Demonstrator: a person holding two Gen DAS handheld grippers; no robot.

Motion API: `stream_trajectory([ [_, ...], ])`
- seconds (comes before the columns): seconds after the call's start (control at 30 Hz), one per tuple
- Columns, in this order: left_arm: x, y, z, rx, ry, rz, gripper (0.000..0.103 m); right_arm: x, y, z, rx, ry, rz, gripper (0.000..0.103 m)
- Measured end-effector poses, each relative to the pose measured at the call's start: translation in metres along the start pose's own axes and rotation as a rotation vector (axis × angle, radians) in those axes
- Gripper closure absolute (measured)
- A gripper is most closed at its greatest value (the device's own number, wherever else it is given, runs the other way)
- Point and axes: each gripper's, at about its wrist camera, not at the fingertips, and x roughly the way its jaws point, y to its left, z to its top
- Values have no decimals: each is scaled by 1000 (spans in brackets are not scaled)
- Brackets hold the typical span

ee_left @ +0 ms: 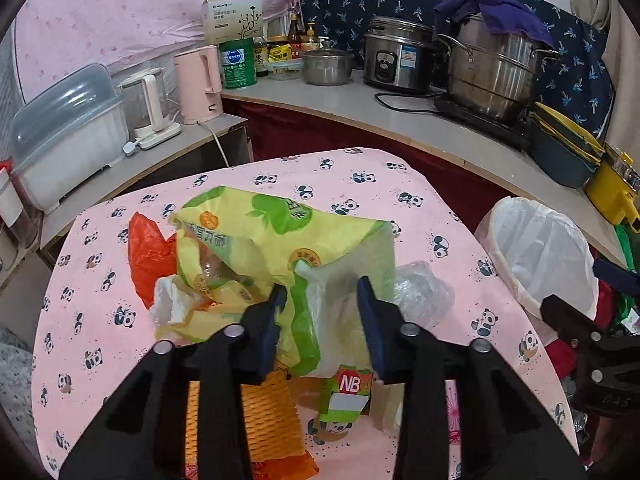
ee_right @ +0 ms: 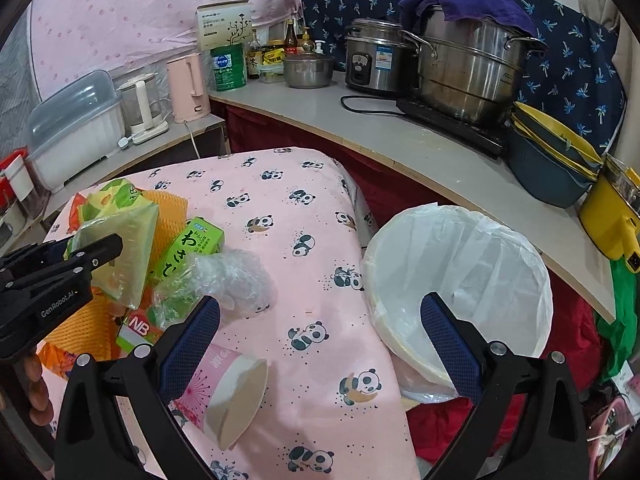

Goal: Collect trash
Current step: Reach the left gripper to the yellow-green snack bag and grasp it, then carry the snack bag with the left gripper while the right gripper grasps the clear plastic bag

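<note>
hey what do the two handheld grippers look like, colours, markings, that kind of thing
Both are matte black plastic with angular, cut-out arms and round silver pivot pins. The left gripper and right gripper each carry two dark blue fingers; the right one's pads show a fine dotted grip texture. White "GenRobot.AI" lettering runs along the left gripper's side. No cables or sleeves show.

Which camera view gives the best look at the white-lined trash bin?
The right wrist view: the trash bin shows its whole open mouth and white liner there. The left wrist view shows only part of it at the right edge.
</note>
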Motion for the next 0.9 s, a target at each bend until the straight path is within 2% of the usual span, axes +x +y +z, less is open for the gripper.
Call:
stream_trajectory([
  [0.03,0,0,0,-2,-2,-5,86,2,3,1,-3,2,6,7],
  [0.13,-6,0,1,1,-26,-17,92,10,8,4,-6,10,28,7],
  [0.2,-12,-1,3,5,-49,-23,93,15,13,6,-9,17,49,7],
  [0.43,-28,7,26,-19,-116,-34,94,47,35,13,0,72,155,20],
  [0.7,-30,19,37,-56,-137,-22,94,84,60,12,6,137,211,37],
  [0.8,-29,20,36,-58,-135,-13,94,98,67,8,-5,170,224,57],
  [0.87,-27,20,36,-52,-134,-1,94,105,68,6,-2,187,242,80],
  [0.9,-27,19,36,-50,-132,2,94,105,69,5,1,191,247,85],
])
